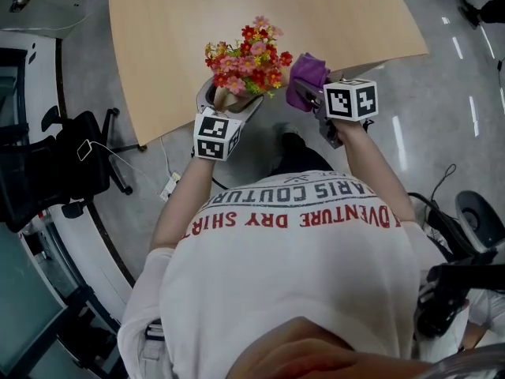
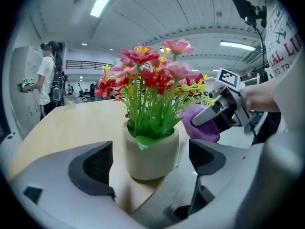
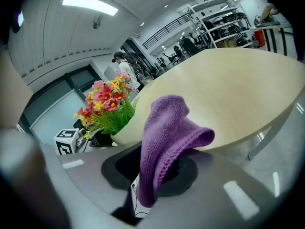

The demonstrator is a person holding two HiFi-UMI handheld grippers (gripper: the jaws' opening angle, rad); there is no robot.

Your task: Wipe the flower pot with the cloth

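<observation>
One flower pot [image 2: 151, 151] sits inside left gripper [image 2: 150, 162]; right gripper [image 3: 157, 171] pinches one cloth [image 3: 166, 132].

A pale wooden worktop [image 1: 237, 6] spans the far side; a black office chair [image 1: 55, 172] stands left, a power strip [image 1: 170, 186] near it.

The head view looks steeply down from above the person [image 1: 292, 251] onto the tabletop's [image 1: 260, 6] near edge. The left gripper view sits low and close behind the pot [image 2: 151, 151], facing across the tabletop, with the right tool [image 2: 198, 119] at its right. The right gripper view looks past its cloth [image 3: 167, 137] toward the same flowers [image 3: 107, 101]; all three views share them.
</observation>
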